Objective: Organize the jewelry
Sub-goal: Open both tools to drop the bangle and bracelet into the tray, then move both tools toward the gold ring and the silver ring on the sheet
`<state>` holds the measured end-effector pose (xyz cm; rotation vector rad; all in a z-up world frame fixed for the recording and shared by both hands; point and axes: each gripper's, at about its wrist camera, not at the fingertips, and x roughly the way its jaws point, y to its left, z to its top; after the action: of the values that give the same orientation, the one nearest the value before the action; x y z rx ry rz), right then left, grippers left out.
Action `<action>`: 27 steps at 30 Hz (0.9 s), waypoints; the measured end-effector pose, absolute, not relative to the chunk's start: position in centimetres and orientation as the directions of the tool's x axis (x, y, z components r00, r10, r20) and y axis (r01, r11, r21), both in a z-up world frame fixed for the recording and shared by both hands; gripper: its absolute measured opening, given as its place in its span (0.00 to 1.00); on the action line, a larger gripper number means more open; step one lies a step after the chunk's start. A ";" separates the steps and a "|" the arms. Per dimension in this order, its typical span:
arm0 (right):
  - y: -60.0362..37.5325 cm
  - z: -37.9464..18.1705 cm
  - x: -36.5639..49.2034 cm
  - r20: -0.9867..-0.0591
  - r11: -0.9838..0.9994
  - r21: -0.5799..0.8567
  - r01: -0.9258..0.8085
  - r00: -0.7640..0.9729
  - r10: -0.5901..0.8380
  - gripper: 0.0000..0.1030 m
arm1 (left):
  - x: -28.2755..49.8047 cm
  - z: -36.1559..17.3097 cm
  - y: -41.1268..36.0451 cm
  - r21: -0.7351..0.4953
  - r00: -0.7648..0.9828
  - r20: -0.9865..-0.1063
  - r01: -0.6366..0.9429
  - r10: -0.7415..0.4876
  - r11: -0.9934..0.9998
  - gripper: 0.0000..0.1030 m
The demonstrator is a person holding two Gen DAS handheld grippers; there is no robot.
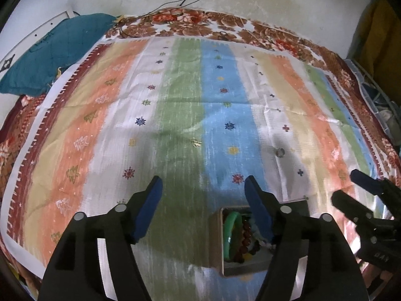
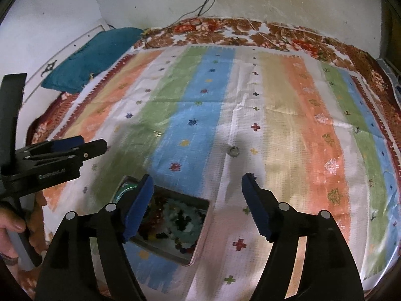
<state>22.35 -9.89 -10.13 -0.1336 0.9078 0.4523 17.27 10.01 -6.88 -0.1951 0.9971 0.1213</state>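
The bed (image 1: 325, 37), under a brown floral cover, carries a striped mat (image 2: 288, 95) spread flat across it, seemingly as a clean, bright work surface on which small jewelry shows up. A teal pillow (image 1: 55, 50) sits pushed off to the far left corner, clear of the mat. Near the front edge of the mat stands an open metal box (image 2: 200, 238), within easy reach of both grippers; inside lie a green bangle (image 1: 231, 230), dark red beads and a tangle of pale and coloured pieces, so most of the jewelry appears already gathered there. A small silvery ring (image 2: 233, 151) lies alone on a white stripe, well apart from the box, and probably waits to be collected.

Both tools tilt steeply down toward the mat. The left gripper (image 1: 203, 188) hovers over the box's left edge, jaws apart and empty. The right gripper (image 2: 198, 185) hangs just beside the box's right side, jaws likewise apart with nothing between them.
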 end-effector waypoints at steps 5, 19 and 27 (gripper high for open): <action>-9.6 -10.6 23.8 -0.798 0.905 0.075 -0.419 0.519 0.307 0.72 | 18.5 -7.5 10.5 -0.104 0.522 -0.853 -0.198 0.015 0.975 0.70; -8.7 -13.0 26.8 -0.829 0.905 -0.025 -0.425 0.514 0.219 0.83 | 22.6 -10.2 10.8 -0.042 0.463 -0.885 -0.194 0.054 0.980 0.81; -8.2 -14.5 28.8 -0.848 0.909 -0.009 -0.417 0.485 0.214 0.85 | 23.9 -11.3 11.1 -0.040 0.447 -0.893 -0.190 0.050 0.981 0.82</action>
<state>28.84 -8.17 -14.54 -0.2262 0.9937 0.3883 23.91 11.14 -11.28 -0.1417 1.0989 0.1495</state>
